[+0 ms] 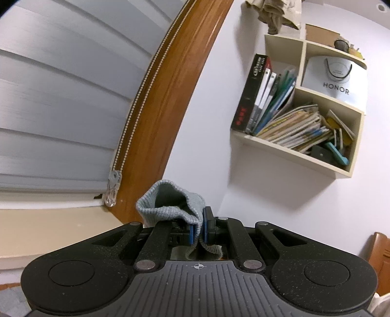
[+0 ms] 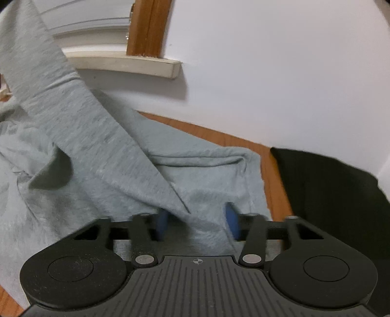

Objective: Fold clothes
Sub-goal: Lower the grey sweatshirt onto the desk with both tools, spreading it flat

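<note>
Wall shelf (image 1: 296,148) jutting from bare wall, black cloth (image 2: 326,195) bordering sweatshirt (image 2: 97,151), tabletop strip (image 2: 273,180) between

— What does the left wrist camera frame here?

— The left gripper (image 1: 198,228), its blue pads (image 1: 191,234) pressed together on a grey ribbed cuff (image 1: 168,204). The knit bunches into an open loop above the jaws, and a short tail hangs beneath them.

— And behind it?

— At left, a pale window blind (image 1: 61,97) with its bead chain (image 1: 146,83) running along a brown wooden frame (image 1: 180,97). At right, a cream wall shelf (image 1: 292,151) on the white wall (image 1: 219,146), crammed with leaning books (image 1: 265,97) and stacked notebooks (image 1: 297,129). A white HONOR bag (image 1: 336,78) fills the upper cubby, and crumpled beige cloth (image 1: 270,14) lies on top.
</note>
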Tool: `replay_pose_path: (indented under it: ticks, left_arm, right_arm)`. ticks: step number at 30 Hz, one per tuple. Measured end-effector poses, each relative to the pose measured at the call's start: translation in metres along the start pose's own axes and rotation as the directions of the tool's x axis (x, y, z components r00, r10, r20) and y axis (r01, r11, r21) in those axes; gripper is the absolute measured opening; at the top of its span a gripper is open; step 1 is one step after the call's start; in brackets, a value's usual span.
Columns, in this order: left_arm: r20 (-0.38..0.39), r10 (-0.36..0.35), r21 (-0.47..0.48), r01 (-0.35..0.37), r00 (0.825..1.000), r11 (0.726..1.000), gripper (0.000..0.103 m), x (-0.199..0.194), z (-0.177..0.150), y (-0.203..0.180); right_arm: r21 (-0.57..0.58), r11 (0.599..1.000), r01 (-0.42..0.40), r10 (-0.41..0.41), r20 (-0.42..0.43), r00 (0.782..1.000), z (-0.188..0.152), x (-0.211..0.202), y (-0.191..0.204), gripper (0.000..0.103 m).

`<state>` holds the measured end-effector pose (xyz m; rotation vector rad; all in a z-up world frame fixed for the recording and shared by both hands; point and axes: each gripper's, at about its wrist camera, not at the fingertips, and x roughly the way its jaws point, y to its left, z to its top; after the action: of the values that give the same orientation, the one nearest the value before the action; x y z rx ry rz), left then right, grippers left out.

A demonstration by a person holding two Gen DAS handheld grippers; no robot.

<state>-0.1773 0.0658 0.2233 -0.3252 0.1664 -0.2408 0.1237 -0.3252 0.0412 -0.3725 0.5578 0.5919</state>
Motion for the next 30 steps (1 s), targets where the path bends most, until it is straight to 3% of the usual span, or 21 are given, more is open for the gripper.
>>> replay_pose_path:
  ticks: [4, 10, 16, 23, 26, 30]
  left_arm:
    - [-0.007, 0.012, -0.018, -0.012, 1.0, 1.0, 0.008, -0.018, -0.006, 0.008]
    - [-0.031, 0.044, -0.067, -0.046, 0.999, 0.997, 0.008, -0.063, -0.025, 0.023]
    - [-0.07, 0.052, -0.149, -0.062, 0.996, 0.987, 0.008, -0.114, -0.079, 0.026]
    - [-0.163, 0.091, -0.302, -0.138, 0.982, 0.943, 0.008, -0.155, -0.157, 0.05]
    - [-0.201, 0.098, -0.345, -0.165, 0.975, 0.924, 0.008, -0.161, -0.175, 0.062]
    - [-0.233, 0.112, -0.338, -0.188, 0.966, 0.922, 0.01, -0.167, -0.184, 0.064]
  right_arm:
    - [0.015, 1.0, -0.016, 0.016, 0.013, 1.0, -0.004, -0.016, 0.0, 0.002]
    - [0.012, 1.0, -0.004, 0.002, 0.124, 0.992, -0.007, -0.067, 0.007, 0.002]
    - [-0.053, 0.998, -0.028, 0.034, 0.133, 0.99, -0.024, -0.105, 0.043, 0.002]
    - [-0.09, 0.994, -0.069, 0.078, 0.104, 0.992, -0.052, -0.109, 0.079, 0.002]
    - [-0.1, 0.992, -0.071, 0.079, 0.079, 0.994, -0.057, -0.103, 0.084, 0.003]
    - [-0.103, 0.992, -0.069, 0.076, 0.065, 0.995, -0.06, -0.1, 0.086, 0.006]
